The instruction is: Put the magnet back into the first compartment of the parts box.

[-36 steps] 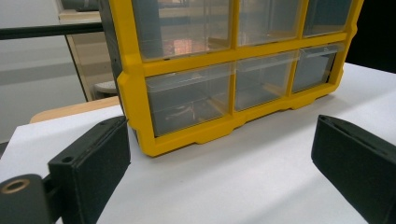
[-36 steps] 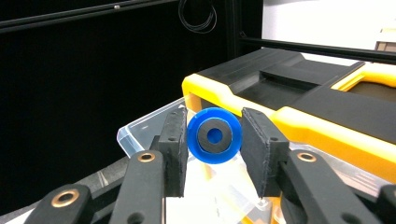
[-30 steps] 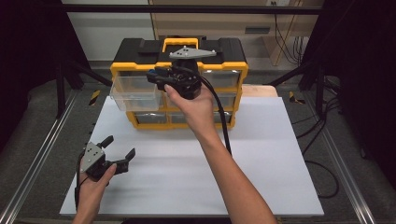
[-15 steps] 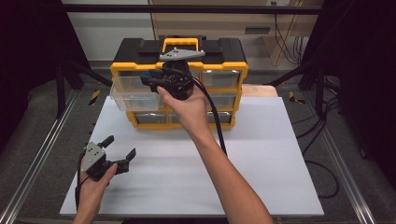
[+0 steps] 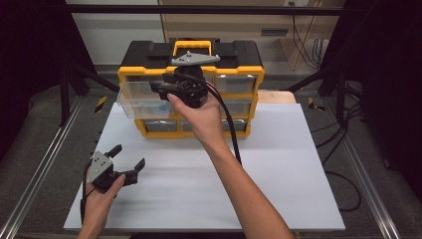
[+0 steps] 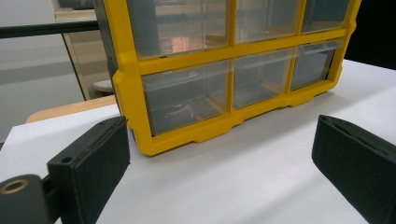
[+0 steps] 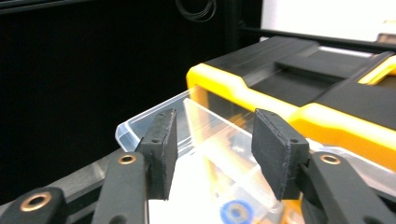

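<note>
High view: right gripper point(image 5: 166, 85), black with a grey three-cornered plate on top, sits at the front of a yellow-and-black plastic organizer point(image 5: 239, 74), over a clear drawer point(image 5: 137, 99) pulled out of the top-left slot; the right hand point(image 5: 201, 117) covers much of the gripper, so the jaw tips are hard to make out here. Left gripper point(image 5: 128, 164) rests low on the smooth white board point(image 5: 278, 164), well apart from the organizer, its jaws spread with nothing between them. Left gripper view: two matte black pads with a foam-like texture rise from the bottom corners, both cut off by the frame edge, standing wide open; ahead of and between them is bare white board, then the organizer's glossy yellow frame and lower rows of translucent drawers, contents blurred. Right gripper view: jaws have just been opening and now stand parted; the drawer's thin clear rim point(image 7: 140, 122) and wall run between the pads without either pad pressing on it, as far as the angle shows. Below the jaws, inside the drawer, a small blue ring point(image 7: 237, 211), possibly a washer, partly cut off. Organizer's black lid lies beyond the right-hand pad.
</note>
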Action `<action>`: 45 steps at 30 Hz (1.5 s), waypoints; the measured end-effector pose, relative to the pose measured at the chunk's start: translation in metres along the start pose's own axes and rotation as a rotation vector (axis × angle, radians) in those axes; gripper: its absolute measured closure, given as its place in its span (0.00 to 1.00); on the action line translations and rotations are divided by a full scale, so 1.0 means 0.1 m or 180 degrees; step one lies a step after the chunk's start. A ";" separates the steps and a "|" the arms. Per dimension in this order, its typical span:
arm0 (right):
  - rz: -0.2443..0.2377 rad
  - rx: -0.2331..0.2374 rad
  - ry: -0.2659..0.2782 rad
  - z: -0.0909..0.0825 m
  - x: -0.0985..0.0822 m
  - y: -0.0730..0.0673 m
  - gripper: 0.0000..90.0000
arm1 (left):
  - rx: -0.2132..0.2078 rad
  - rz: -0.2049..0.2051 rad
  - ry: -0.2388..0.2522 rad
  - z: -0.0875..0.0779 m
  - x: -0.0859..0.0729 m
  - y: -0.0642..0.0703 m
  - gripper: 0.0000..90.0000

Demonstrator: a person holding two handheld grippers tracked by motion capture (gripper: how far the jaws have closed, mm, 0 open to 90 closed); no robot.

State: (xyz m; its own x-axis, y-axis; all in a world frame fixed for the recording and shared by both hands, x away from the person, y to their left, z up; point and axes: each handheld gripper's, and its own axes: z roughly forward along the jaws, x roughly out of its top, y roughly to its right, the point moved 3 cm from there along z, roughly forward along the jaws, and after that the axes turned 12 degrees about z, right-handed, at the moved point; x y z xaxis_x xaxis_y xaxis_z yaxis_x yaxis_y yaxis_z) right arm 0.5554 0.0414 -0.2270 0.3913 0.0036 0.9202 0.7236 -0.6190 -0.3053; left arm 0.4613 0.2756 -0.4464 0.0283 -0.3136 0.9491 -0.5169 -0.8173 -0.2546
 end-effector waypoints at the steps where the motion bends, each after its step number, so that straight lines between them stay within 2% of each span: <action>1: 0.0006 -0.0037 0.0024 -0.02 0.00 0.00 0.54 | -0.0002 -0.0001 -0.0002 0.00 0.00 0.00 0.04; 19: 0.0004 -0.0334 0.0236 -0.32 0.01 0.09 0.33 | -0.0019 0.0025 -0.0026 0.02 0.00 0.01 0.04; 24: 0.0004 -0.0495 0.0235 -0.37 0.00 0.16 0.28 | -0.0028 0.0029 -0.0027 0.02 0.00 0.02 0.04; 27: 0.0067 -0.0466 0.0262 -0.42 0.03 0.22 0.25 | -0.0041 0.0043 -0.0043 0.03 0.00 0.03 0.04; 30: 0.0020 -0.0564 0.0282 -0.49 0.08 0.27 0.21 | -0.0034 0.0053 -0.0049 0.02 0.00 0.02 0.04; 35: 0.0043 -0.0685 0.0294 -0.60 0.14 0.37 0.16 | -0.0004 0.0040 -0.0052 0.01 -0.01 0.01 0.04; 41: 0.0075 -0.0845 0.0400 -0.76 0.19 0.46 0.09 | -0.0021 0.0051 -0.0053 0.02 0.00 0.04 0.04; 45: 0.0079 -0.0942 0.0472 -0.86 0.20 0.51 0.08 | -0.0023 0.0048 -0.0054 0.02 0.00 0.03 0.04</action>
State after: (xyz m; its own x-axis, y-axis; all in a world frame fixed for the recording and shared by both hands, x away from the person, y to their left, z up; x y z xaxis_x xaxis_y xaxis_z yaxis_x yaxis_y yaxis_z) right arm 0.5510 -0.0580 -0.2032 0.3039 -0.1151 0.9457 0.5098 -0.8190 -0.2635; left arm 0.4615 0.2718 -0.4478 0.0351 -0.3341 0.9419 -0.5235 -0.8090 -0.2674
